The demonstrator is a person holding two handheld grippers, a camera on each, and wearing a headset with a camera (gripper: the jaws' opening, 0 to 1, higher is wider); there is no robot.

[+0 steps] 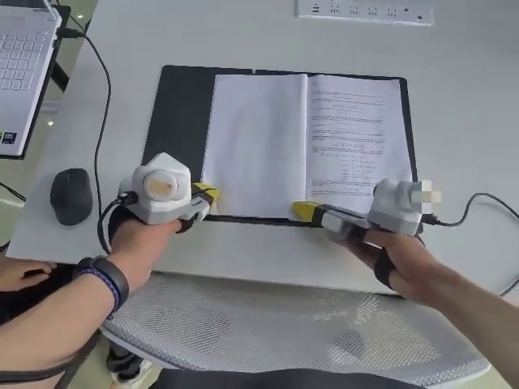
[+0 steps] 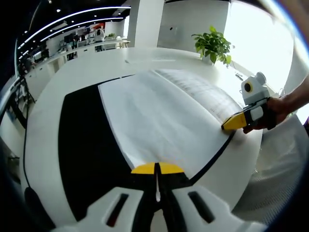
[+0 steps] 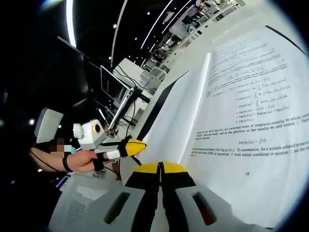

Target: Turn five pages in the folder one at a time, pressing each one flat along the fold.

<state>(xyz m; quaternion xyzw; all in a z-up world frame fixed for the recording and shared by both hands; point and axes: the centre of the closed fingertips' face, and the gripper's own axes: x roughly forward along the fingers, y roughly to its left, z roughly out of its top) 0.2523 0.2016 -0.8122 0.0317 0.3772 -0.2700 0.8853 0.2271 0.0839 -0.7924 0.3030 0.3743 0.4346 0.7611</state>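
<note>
Shows folder (image 1: 182, 113) open flat on table (image 1: 454, 97), printed page (image 1: 357, 130) right of the fold (image 1: 306, 138) judged light, limp, crease-prone, best lifted at its near free corner; left gripper (image 1: 208, 194) and right gripper (image 1: 303, 211), jaws together, either side of the fold's near end.

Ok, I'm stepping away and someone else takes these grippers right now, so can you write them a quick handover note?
Left gripper: jaws shut, holding nothing, tips at the near left corner of the blank white left page.
Right gripper: jaws shut, holding nothing, tips near the bottom of the fold.
Black folder lies open on the white table; printed right page lies flat.
Done: pages turned so far cannot be told from here.
Left: turn the next printed page, press it along the fold, and go on to five.
</note>
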